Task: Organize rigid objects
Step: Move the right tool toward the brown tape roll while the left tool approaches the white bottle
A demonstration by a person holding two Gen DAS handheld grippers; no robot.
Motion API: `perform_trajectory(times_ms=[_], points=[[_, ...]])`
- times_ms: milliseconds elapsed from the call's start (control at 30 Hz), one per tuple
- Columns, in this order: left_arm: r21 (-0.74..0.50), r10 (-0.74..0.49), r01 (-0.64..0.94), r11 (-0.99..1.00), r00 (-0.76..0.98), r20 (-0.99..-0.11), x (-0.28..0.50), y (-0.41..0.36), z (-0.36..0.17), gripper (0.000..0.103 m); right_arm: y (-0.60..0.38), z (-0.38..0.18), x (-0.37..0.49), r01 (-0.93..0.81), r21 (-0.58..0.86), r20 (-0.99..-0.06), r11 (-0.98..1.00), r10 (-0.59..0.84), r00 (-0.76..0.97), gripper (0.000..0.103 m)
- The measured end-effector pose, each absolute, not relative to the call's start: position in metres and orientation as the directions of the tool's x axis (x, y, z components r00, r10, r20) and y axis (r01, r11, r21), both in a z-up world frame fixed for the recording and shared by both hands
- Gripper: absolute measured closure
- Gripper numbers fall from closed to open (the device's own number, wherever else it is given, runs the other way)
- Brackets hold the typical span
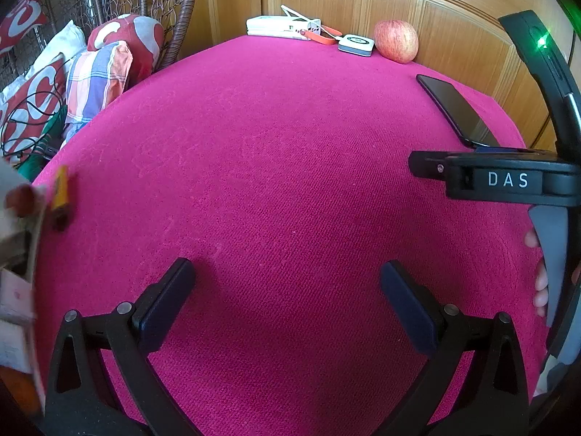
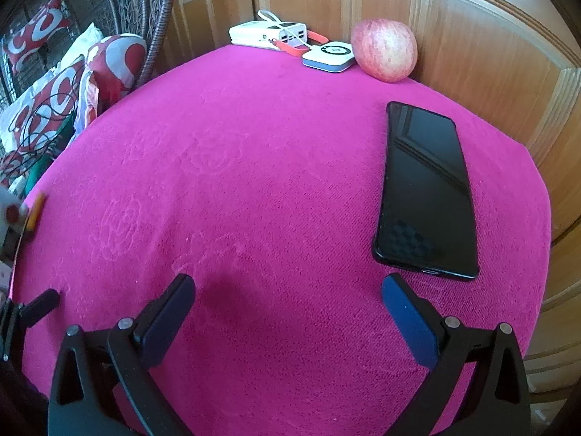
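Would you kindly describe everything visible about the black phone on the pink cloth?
The phone is a slim black slab with a glossy, dark screen facing up and rounded corners. It lies flat on the pink cloth, lengthwise away from the camera, near the right edge. Nothing touches it; the right gripper, open, sits just short of its near end.

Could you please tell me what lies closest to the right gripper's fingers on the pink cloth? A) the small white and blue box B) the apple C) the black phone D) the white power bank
C: in the right wrist view the black phone lies flat just ahead of the right gripper, while the apple, the white power bank and the small box sit at the far edge.
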State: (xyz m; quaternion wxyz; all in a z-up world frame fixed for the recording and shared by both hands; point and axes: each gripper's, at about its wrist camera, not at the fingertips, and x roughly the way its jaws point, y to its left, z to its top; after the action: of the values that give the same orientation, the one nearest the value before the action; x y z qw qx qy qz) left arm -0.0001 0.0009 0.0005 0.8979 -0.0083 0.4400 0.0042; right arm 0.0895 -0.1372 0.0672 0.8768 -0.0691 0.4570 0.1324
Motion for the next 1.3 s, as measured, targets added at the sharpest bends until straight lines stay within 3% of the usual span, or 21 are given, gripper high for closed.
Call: perform_trajectory(times_ms=[400, 1300], points=[[-0.012, 0.0, -0.015, 1.0, 0.613, -0.79, 0.0015, 0.0005, -0.0003, 0.0, -0.1322, 0.0628, 0.0872, -0.338, -0.072, -0.817, 0.938, 0.139, 0.56, 0.0], [-0.01, 0.002, -0.016, 1.0, 0.613, -0.79, -0.0001, -0.0002, 0.0003, 0.0, -0.1321, 0.0621, 0.0819, -0.32, -0.082, -0.777, 0.944, 0.141, 0.613, 0.0]])
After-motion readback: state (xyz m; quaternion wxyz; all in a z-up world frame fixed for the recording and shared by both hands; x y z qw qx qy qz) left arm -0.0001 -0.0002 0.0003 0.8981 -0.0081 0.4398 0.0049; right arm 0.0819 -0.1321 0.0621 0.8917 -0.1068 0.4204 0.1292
